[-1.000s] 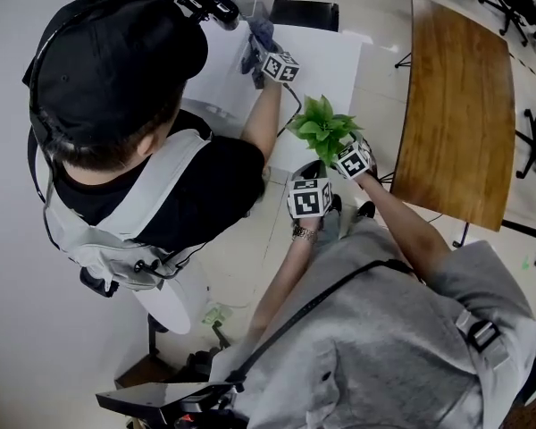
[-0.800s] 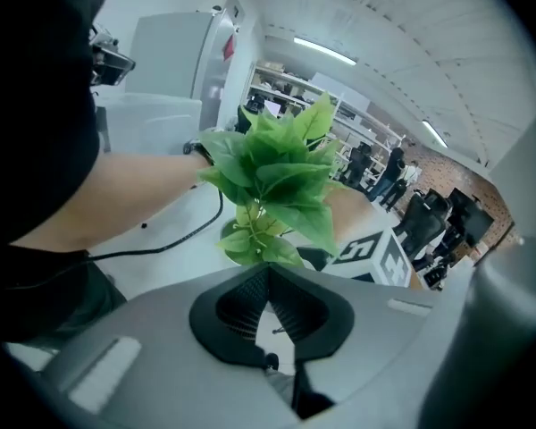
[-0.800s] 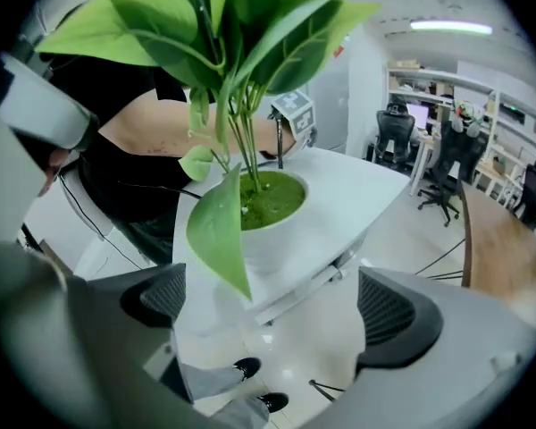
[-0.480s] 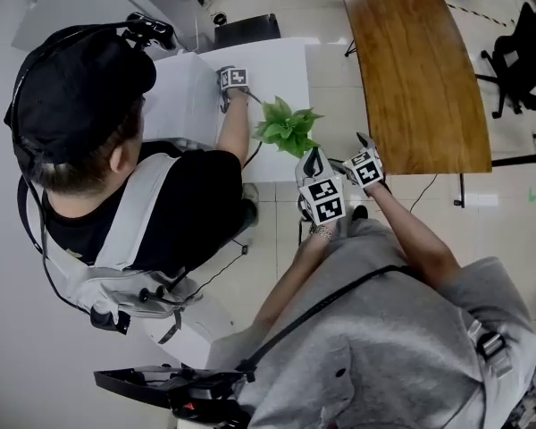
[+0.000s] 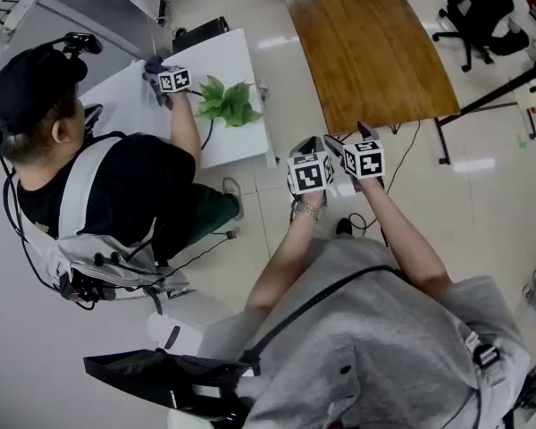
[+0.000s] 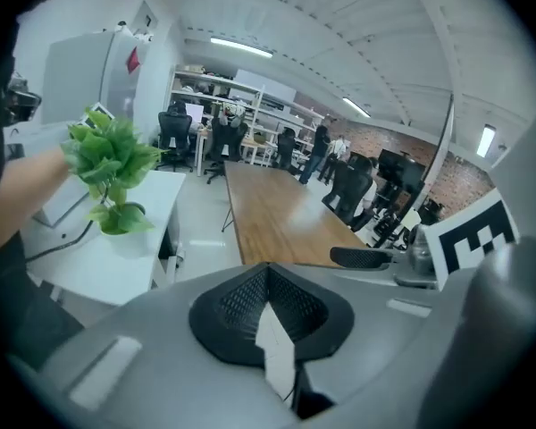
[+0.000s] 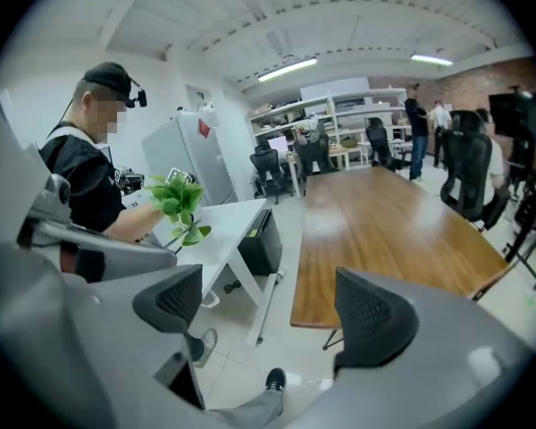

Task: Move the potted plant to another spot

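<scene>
The floor (image 5: pixel 482 204) is pale tile. A long wooden table (image 5: pixel 366 43) (image 6: pixel 277 222) (image 7: pixel 384 239) stands bare across it. Beside that, across an aisle, is a white bench (image 5: pixel 228 56) (image 6: pixel 98 266) (image 7: pixel 237 217). A second person (image 5: pixel 116 186) (image 7: pixel 89 177) in a black cap and black shirt leans at the bench, one forearm stretched over its top.

The plant (image 5: pixel 228 104) (image 6: pixel 112 164) (image 7: pixel 179 202) stands on the bench near the aisle edge, just beside that forearm. Whether the arm touches its leaves cannot be told.

Both grippers hang over the aisle floor, side by side and well apart from the plant. The left gripper (image 5: pixel 305 143) (image 6: pixel 270 302) has its jaws together with nothing between them. The right gripper (image 5: pixel 348 138) (image 7: pixel 270 307) has its jaws apart and closing. Only floor and a shoe show in the gap.
</scene>
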Demonstrator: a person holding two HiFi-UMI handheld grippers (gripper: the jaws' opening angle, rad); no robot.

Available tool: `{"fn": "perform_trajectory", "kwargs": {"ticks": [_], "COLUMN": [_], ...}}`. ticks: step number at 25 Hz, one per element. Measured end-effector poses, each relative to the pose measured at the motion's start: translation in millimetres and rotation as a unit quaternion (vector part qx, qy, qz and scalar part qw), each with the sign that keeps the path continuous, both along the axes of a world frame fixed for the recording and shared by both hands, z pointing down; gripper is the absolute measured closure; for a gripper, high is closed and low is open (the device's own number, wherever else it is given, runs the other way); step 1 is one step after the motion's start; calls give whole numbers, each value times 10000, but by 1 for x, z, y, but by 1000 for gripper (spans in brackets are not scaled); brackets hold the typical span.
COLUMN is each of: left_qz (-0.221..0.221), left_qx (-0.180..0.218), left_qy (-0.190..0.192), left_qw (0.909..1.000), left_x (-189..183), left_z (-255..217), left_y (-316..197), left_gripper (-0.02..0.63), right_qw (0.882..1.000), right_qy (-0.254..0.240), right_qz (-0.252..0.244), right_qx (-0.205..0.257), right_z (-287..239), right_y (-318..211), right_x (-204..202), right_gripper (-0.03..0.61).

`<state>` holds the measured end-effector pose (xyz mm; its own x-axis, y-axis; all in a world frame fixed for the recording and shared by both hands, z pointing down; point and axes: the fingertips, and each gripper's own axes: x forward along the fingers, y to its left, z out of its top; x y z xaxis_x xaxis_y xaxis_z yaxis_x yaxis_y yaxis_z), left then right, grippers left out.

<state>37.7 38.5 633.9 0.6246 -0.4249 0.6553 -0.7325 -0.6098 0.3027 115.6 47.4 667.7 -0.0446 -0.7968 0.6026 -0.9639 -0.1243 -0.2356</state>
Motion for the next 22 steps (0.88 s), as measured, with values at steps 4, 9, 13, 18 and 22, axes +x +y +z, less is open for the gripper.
{"fn": "perform_trajectory", "kwargs": {"ticks": [4, 9, 13, 18, 22], "left_qz": [303, 488, 553, 491, 336], "left_qx": [69, 259, 273, 249, 258], "left_qy": [-147, -225, -195, -128, -175], "left_qw": [9994, 9982, 9979, 9984, 9989], "left_x": [13, 24, 18, 4, -15], "left_z": [-7, -29, -30, -34, -31], "left_y": [53, 77, 88, 94, 89], "left_gripper": [598, 600, 600, 601, 604], "right_qw": [9993, 9985, 9996, 10000, 9996], "right_qy": [-184, -8, 46, 19, 4], "right_qz": [312, 541, 282, 45, -262], "right_qx": [-62, -118, -84, -58, -79], "right_z": [-21, -43, -52, -63, -61], "right_y": [58, 89, 94, 92, 87], "right_x": [3, 10, -3, -22, -48], "right_gripper": [240, 544, 574, 575, 576]}}
